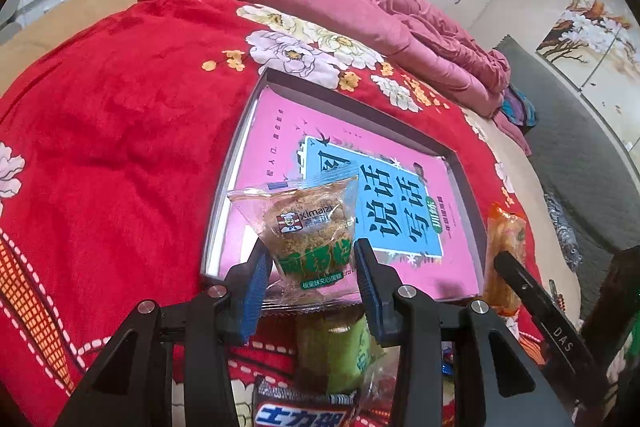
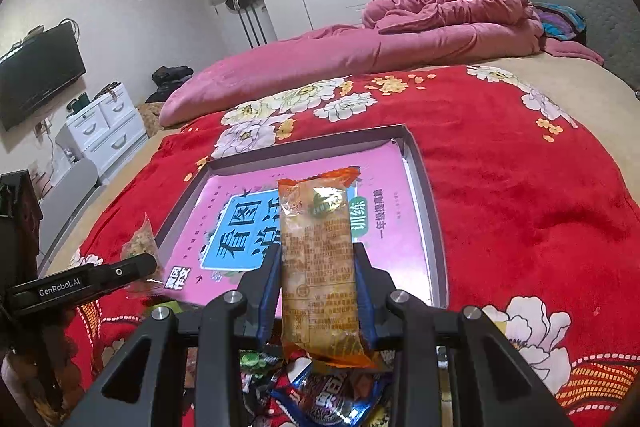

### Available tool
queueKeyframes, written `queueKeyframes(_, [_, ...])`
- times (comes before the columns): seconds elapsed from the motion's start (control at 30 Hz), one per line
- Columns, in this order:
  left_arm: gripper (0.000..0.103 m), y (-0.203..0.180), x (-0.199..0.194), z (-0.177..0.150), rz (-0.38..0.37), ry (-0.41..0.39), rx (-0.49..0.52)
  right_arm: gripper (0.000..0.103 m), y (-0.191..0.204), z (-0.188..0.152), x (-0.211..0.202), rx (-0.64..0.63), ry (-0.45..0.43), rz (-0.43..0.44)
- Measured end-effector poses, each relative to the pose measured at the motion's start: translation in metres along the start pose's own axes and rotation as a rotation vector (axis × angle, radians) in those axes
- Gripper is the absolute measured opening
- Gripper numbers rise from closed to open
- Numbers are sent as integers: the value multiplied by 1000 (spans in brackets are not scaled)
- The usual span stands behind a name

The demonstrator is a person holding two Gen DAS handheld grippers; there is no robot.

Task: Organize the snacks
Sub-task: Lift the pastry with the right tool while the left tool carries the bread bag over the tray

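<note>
My left gripper [image 1: 310, 267] is shut on a clear-wrapped floss cake with a green label [image 1: 310, 227] and holds it above the near edge of a shallow grey box lid [image 1: 224, 187] lined with a pink book. My right gripper [image 2: 316, 275] is shut on a long orange snack packet [image 2: 318, 259], held upright over the same box [image 2: 428, 187]. That packet also shows in the left wrist view [image 1: 505, 251], with the right gripper's finger [image 1: 536, 303] below it. The left gripper's finger [image 2: 80, 285] and its cake [image 2: 140, 243] show at the left of the right wrist view.
Several loose snacks lie on the red flowered blanket [image 1: 112, 147] under the grippers: a green-wrapped cake [image 1: 340, 351], a blue-lettered bar [image 1: 300, 413], dark blue packets [image 2: 332, 399]. A pink quilt [image 2: 400, 39] lies behind the box. White drawers [image 2: 104, 131] stand at the left.
</note>
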State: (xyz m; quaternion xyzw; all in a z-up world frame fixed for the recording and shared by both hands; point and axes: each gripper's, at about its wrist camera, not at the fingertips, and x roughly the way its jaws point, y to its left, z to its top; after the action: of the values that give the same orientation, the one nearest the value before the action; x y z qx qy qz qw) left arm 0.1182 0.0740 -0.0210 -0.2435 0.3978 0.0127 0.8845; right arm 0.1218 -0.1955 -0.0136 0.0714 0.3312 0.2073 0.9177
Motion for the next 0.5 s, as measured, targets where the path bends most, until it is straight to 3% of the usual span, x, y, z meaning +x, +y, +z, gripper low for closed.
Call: queueKeyframes(0.5, [43,-5,23,10,53,1,24,34,-14,13,21,19,-7,-48])
